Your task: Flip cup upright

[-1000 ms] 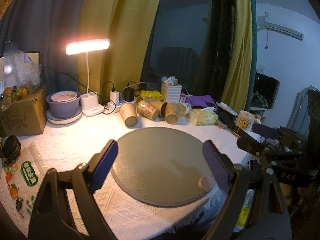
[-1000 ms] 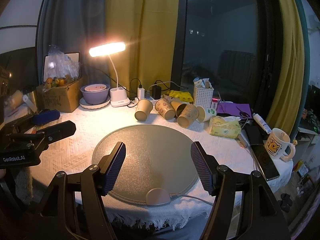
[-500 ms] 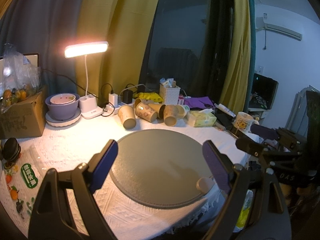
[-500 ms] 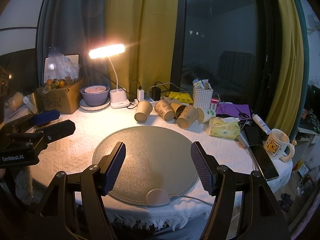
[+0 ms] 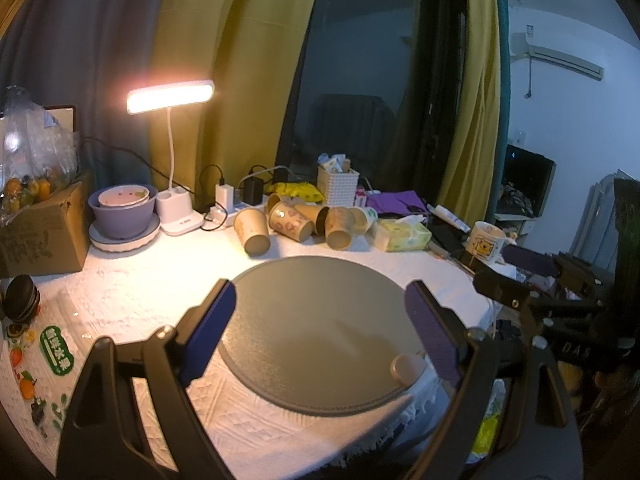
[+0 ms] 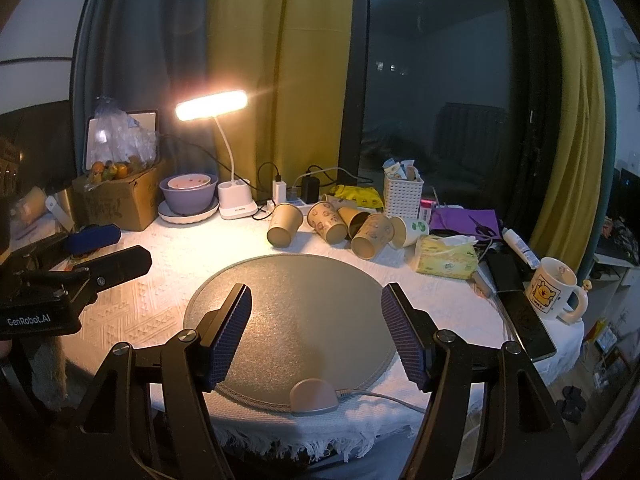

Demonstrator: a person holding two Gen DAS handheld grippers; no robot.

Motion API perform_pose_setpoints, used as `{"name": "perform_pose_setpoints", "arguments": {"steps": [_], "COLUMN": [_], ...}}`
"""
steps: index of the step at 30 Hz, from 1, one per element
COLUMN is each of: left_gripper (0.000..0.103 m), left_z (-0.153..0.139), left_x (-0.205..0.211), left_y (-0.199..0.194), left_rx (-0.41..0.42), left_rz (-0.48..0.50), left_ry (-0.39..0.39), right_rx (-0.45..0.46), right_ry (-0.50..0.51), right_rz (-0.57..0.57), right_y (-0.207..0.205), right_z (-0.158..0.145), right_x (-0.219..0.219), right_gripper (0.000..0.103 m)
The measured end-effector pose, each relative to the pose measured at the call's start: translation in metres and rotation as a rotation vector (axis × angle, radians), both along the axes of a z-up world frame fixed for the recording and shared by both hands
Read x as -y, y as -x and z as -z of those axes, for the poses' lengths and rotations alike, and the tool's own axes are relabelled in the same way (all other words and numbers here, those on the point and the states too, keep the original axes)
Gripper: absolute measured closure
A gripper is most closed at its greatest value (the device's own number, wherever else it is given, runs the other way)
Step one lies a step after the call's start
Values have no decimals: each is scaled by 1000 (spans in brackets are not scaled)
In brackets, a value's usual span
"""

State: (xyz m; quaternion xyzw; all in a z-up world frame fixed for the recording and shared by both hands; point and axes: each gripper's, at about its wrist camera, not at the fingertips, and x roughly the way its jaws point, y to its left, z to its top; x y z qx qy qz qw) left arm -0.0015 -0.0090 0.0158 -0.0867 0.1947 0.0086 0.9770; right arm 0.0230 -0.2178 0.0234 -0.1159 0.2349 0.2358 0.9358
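Several paper cups lie on their sides in a row behind the round grey mat (image 5: 316,332) (image 6: 296,312). The leftmost is a plain brown cup (image 5: 252,232) (image 6: 283,225); beside it lie a patterned cup (image 5: 290,222) (image 6: 328,224) and others (image 6: 372,236). My left gripper (image 5: 320,336) is open and empty above the near part of the mat. My right gripper (image 6: 316,336) is open and empty above the mat's front edge. Both are well short of the cups. Each gripper shows at the side of the other's view (image 6: 80,264) (image 5: 532,280).
A lit desk lamp (image 6: 224,152), a purple bowl on a plate (image 6: 188,196), a cardboard box with fruit (image 6: 120,196), a white basket (image 6: 403,196), a tissue pack (image 6: 446,258), a phone (image 6: 528,320) and a bear mug (image 6: 552,290) ring the mat. The table edge lies just below my grippers.
The left wrist view has shifted slightly, so the cups and lamp sit a little higher and further off. The right gripper has barely moved. Both grippers stay open.
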Motion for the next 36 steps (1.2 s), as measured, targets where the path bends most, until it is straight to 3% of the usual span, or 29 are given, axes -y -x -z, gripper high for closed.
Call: {"name": "perform_pose_setpoints", "arguments": {"steps": [27,36], "left_gripper": [16,16], "left_z": [0,5], "left_x": [1,1], "left_y": [-1,-10], "left_rx": [7,-6], "left_rz": [18,22], "left_ry": [2,0], "right_rx": [3,-8], "right_ry": [-1,8], "right_rz": [1,8], "right_y": [0,-18], "right_z": [-1,2], "right_x": [2,4], "right_gripper": [33,33]}}
